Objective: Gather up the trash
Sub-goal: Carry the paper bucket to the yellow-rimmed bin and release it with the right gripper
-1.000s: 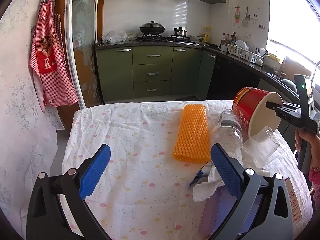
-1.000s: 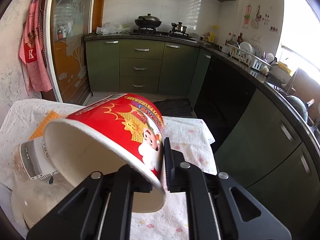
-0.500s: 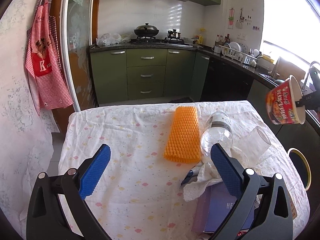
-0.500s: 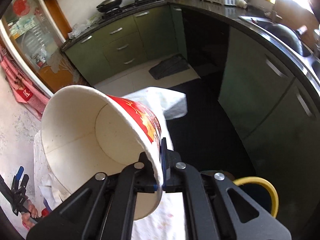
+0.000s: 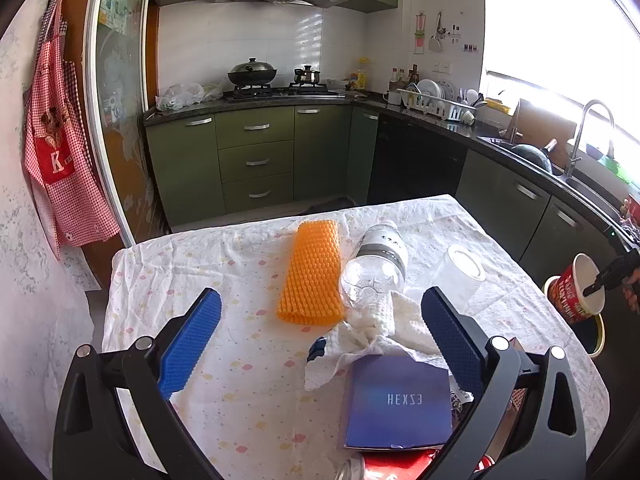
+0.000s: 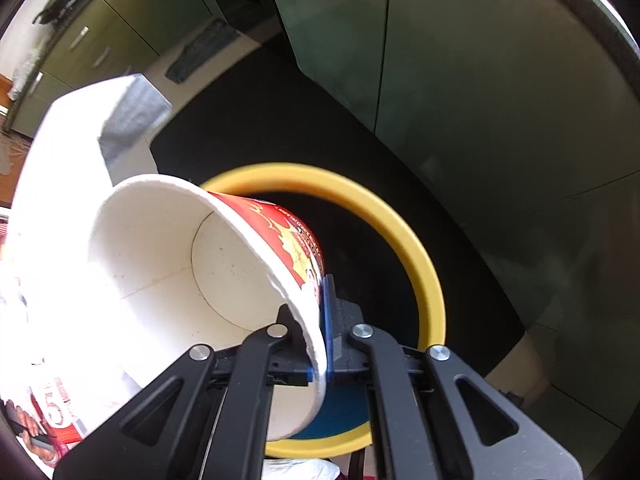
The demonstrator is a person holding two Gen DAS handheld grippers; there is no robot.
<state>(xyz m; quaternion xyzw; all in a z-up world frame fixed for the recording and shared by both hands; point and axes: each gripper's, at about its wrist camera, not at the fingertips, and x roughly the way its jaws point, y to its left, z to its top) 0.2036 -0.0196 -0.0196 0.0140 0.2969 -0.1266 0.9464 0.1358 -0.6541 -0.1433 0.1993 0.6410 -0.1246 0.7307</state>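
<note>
Cup over the bin, ready to drop.

The right gripper point(image 6: 320, 344) pinches the rim of the red cup point(image 6: 208, 264), pointing down with the yellow-rimmed bin point(image 6: 424, 264) just beyond it. The step in hand looks like binning; next, the jaws need only part above the opening. The left gripper point(image 5: 316, 340) hangs spread and empty over the table point(image 5: 160, 288), where bottle point(image 5: 372, 268) and orange mesh point(image 5: 314, 272) wait.

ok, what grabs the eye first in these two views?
The red noodle cup, pinched at its rim by the right gripper and hanging over the yellow-rimmed bin on the floor. Next, the orange foam mesh on the table, beside a clear plastic bottle.
</note>
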